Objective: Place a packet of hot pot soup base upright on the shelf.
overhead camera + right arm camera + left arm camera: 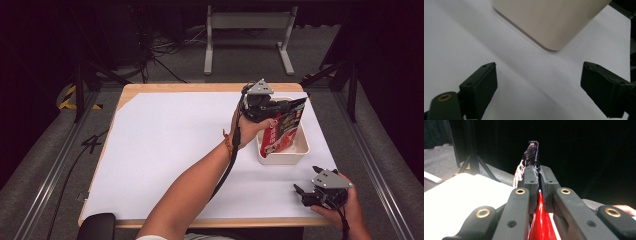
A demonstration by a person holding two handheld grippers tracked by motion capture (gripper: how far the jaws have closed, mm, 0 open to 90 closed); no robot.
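A red and black snack bag [282, 129] stands tilted in the cream bin [300, 150] at the right of the table, its lower end down inside. My left gripper [280, 106] is shut on the bag's top edge. In the left gripper view the two jaws pinch the glossy red bag [541, 220], whose dark crimped end [532, 151] sticks out past the fingertips. My right gripper [300, 192] rests near the table's front right corner, open and holding nothing. The right gripper view looks between its wide-apart fingers [481, 86] at a corner of the bin [549, 22].
White paper [170, 150] covers the wooden table [131, 91]. A grey metal stand [247, 30] and cables lie on the floor beyond the far edge. Black frame legs stand at both sides.
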